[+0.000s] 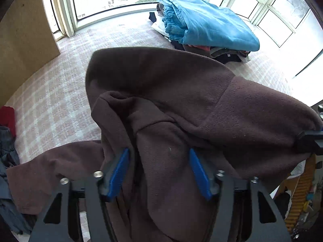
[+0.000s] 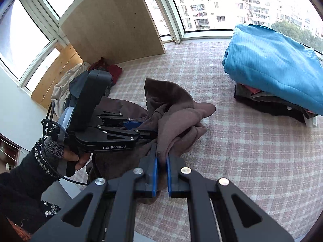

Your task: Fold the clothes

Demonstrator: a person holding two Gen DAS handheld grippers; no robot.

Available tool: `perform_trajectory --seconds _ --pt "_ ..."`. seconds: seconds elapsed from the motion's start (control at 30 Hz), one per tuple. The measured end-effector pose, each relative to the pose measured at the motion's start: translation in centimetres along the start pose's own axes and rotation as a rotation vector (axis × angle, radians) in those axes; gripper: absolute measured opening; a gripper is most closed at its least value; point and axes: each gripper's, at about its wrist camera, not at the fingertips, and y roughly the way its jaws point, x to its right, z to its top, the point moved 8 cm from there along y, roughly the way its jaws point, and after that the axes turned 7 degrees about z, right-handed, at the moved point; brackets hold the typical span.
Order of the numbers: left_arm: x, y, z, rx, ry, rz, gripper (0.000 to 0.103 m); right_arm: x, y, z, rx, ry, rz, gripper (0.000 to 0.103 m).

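A brown fleece garment (image 1: 161, 92) hangs bunched above the checked bed cover (image 1: 60, 92). In the left wrist view it drapes over and between the blue pads of my left gripper (image 1: 159, 151), whose jaws stand wide apart with fabric between them. In the right wrist view my right gripper (image 2: 161, 157) is shut on a fold of the same brown garment (image 2: 173, 109), its blue pads close together. The left gripper (image 2: 141, 129) shows there at the left, held by a gloved hand, its fingers reaching into the garment. The right gripper's tip shows at the right edge of the left wrist view (image 1: 308, 141).
A stack of folded clothes topped by a blue quilted piece (image 1: 206, 26) lies at the far right of the bed (image 2: 274, 64). Loose clothes, red and grey, lie at the left (image 2: 84, 80). A wooden board (image 2: 113, 20) leans by the windows.
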Motion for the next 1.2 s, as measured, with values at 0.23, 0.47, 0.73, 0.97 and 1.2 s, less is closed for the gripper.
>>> perform_trajectory --seconds 0.23,0.47,0.73,0.97,1.2 --pt "-4.1 -5.7 -4.7 0.07 -0.113 -0.032 0.002 0.6 -2.2 0.5 0.048 0.022 0.007 0.007" --pt "-10.0 -14.3 -11.5 0.151 -0.23 0.025 0.002 -3.2 -4.3 -1.5 0.024 -0.043 0.046 0.007" --pt "-14.3 -18.2 -20.7 0.143 -0.378 0.033 0.002 -4.0 3.7 -9.7 -0.177 -0.05 -0.027 0.007" --pt "-8.9 -13.4 -23.9 0.087 -0.375 -0.102 0.002 4.8 2.8 -4.5 -0.107 0.003 -0.29 0.008" --pt "4.7 -13.1 -15.9 0.212 -0.035 -0.32 0.002 5.0 -3.1 -5.4 -0.005 0.196 -0.404 0.025"
